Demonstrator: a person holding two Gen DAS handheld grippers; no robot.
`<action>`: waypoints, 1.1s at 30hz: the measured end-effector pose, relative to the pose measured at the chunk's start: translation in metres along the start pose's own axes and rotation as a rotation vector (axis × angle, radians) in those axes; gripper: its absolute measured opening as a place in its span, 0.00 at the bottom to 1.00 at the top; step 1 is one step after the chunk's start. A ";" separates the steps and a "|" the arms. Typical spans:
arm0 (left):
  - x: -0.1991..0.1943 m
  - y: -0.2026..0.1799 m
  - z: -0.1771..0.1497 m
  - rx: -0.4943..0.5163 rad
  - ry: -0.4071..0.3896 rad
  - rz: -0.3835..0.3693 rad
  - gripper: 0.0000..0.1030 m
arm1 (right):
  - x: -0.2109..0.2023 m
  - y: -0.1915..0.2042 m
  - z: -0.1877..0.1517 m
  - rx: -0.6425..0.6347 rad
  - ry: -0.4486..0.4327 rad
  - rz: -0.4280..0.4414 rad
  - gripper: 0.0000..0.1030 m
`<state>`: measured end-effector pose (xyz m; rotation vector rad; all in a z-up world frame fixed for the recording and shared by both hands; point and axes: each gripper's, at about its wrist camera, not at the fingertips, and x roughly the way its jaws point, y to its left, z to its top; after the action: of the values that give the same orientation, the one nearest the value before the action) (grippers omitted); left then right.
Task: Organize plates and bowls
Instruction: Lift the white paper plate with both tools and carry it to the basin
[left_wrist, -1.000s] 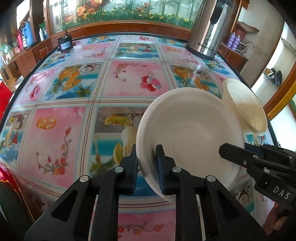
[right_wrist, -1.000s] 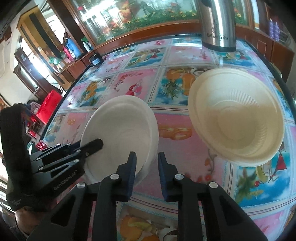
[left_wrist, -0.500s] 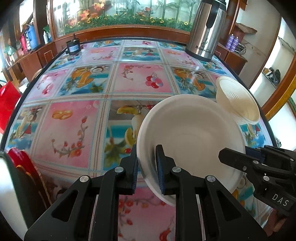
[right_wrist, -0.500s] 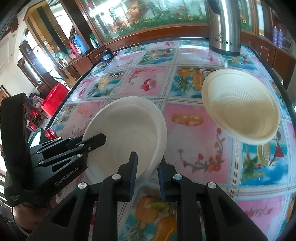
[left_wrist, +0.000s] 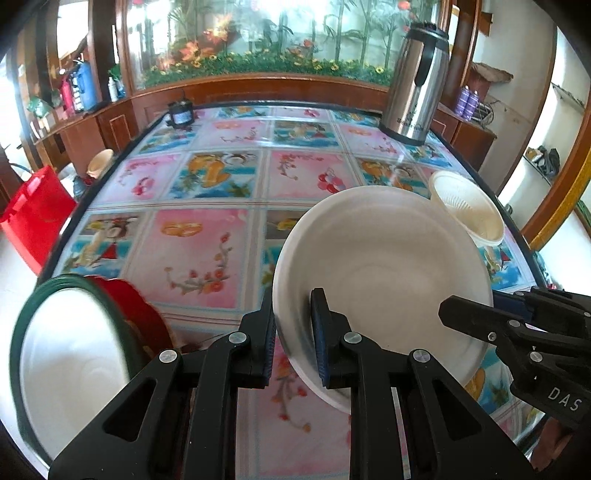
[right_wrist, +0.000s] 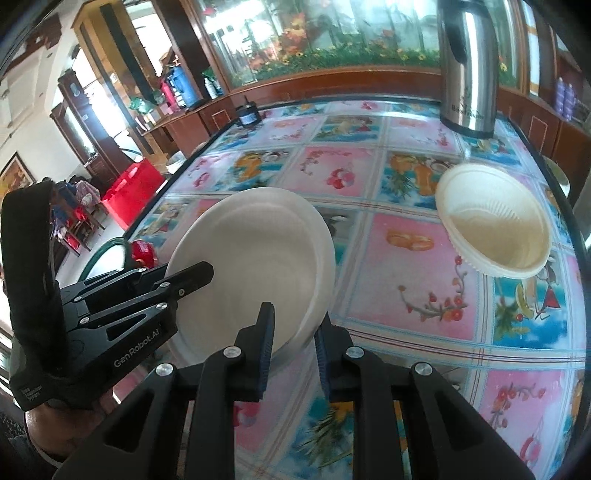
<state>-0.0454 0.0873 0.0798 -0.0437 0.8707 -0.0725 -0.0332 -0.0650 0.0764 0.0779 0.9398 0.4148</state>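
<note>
Over the patterned tabletop (left_wrist: 207, 258) both tools, left tool (left_wrist: 293, 332) and right tool (right_wrist: 293, 343), are clamped on one white paper plate (left_wrist: 384, 266); ribbed bowl (right_wrist: 495, 225) sits unsorted, so plenty's left.

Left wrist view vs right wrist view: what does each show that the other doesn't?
Left wrist only: the green-rimmed plate's white face with a red plate behind it, and the left hand-held gripper pinching the white plate's rim. Right wrist only: the right hand-held gripper clamped on the plate's opposite rim. Both: the white plate, the ribbed bowl, the steel flask, the tiled tablecloth.
</note>
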 end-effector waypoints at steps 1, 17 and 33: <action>-0.005 0.004 -0.001 -0.005 -0.006 0.004 0.17 | -0.001 0.005 0.000 -0.009 -0.005 0.004 0.21; -0.054 0.056 -0.023 -0.075 -0.070 0.060 0.17 | -0.004 0.069 -0.001 -0.114 -0.025 0.051 0.23; -0.097 0.146 -0.049 -0.206 -0.107 0.169 0.17 | 0.032 0.158 0.012 -0.274 0.027 0.138 0.23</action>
<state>-0.1385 0.2400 0.1118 -0.1650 0.7696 0.1763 -0.0563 0.0937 0.0973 -0.1130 0.8996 0.6701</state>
